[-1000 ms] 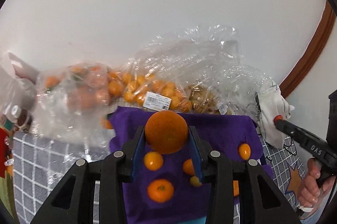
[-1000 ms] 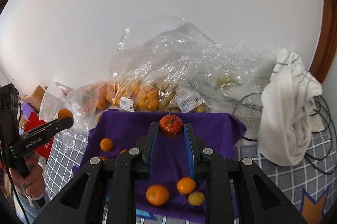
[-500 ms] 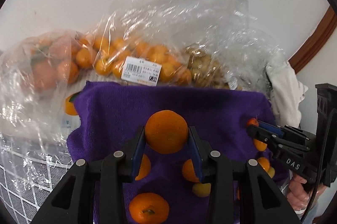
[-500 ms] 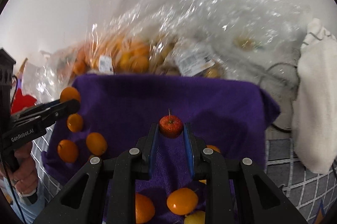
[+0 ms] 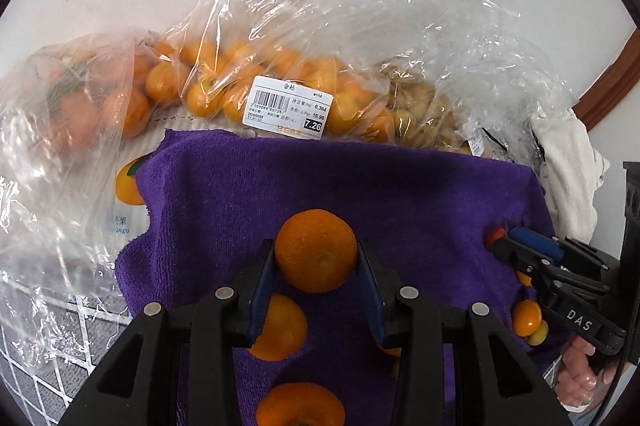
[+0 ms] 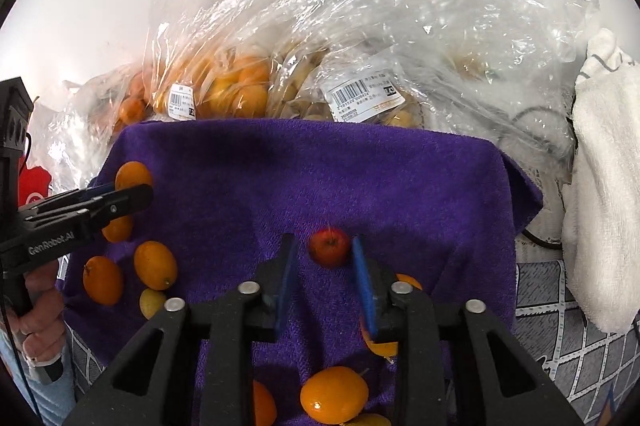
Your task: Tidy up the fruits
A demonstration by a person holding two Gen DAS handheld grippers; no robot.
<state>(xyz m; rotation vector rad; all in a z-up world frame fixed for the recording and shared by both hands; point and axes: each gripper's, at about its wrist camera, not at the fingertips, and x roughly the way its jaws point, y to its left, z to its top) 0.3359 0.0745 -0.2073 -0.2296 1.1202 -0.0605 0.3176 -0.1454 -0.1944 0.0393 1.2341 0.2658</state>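
Note:
My left gripper [image 5: 316, 258] is shut on an orange tangerine [image 5: 316, 255] and holds it low over the purple towel [image 5: 360, 186]. My right gripper [image 6: 325, 254] stands open around a small red fruit [image 6: 329, 248], which lies on the purple towel [image 6: 320, 178] with gaps to both pads. The left gripper also shows at the left of the right wrist view [image 6: 132, 192], with the tangerine [image 6: 133, 175] at its tip. The right gripper shows at the right of the left wrist view [image 5: 500, 240], the red fruit [image 5: 494, 235] at its tip. Several loose oranges [image 6: 155, 265] lie on the towel.
Clear plastic bags of oranges [image 5: 280, 86] and pale fruit [image 5: 420, 114] lie behind the towel against the white wall. A white cloth [image 6: 604, 186] and black cables [image 6: 536, 114] are at the right. A checked grey tablecloth [image 6: 560, 326] lies under everything.
Both grippers have come down closer to the towel. The right gripper's jaws have opened and the red fruit now rests on the towel. The left gripper still holds the tangerine.

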